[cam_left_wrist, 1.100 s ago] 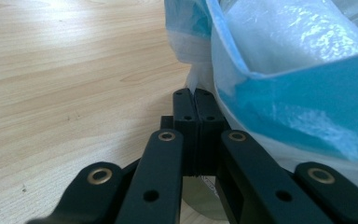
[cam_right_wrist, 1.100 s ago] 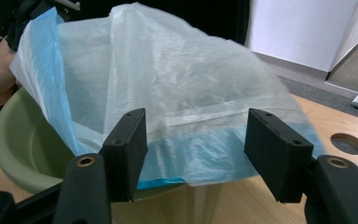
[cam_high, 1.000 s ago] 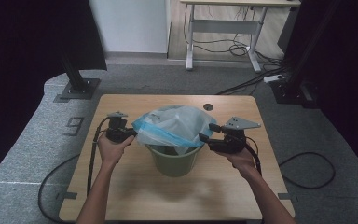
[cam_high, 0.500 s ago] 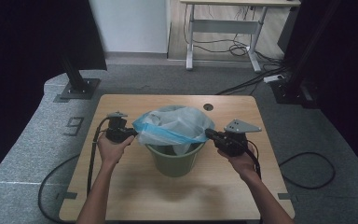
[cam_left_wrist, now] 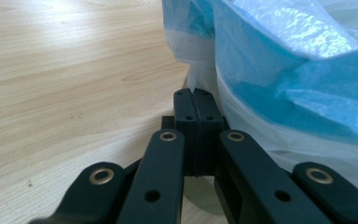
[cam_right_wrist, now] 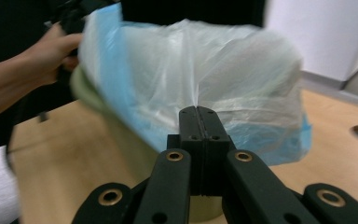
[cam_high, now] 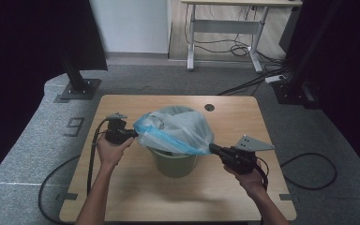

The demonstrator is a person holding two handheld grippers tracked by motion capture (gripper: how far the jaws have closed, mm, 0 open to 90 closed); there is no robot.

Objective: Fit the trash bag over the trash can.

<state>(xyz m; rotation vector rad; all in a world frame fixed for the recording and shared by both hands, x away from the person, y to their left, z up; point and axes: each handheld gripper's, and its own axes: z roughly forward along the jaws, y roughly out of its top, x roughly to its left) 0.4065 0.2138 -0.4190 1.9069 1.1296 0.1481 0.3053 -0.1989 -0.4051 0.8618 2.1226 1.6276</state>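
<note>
High view: a green bin (cam_high: 173,161) stands mid-counter (cam_high: 136,197), a clear-and-blue plastic bag (cam_high: 176,131) stretched above its rim between both hand-held grippers; a "9" (cam_high: 75,125) is marked on the grey floor mat.

Left gripper view — left hand-held gripper (cam_left_wrist: 196,100) clamped on bag film.

Right gripper view — right hand-held gripper (cam_right_wrist: 198,116) has just pinched shut on the bag's edge, now pulled farther outward than a second ago.
</note>
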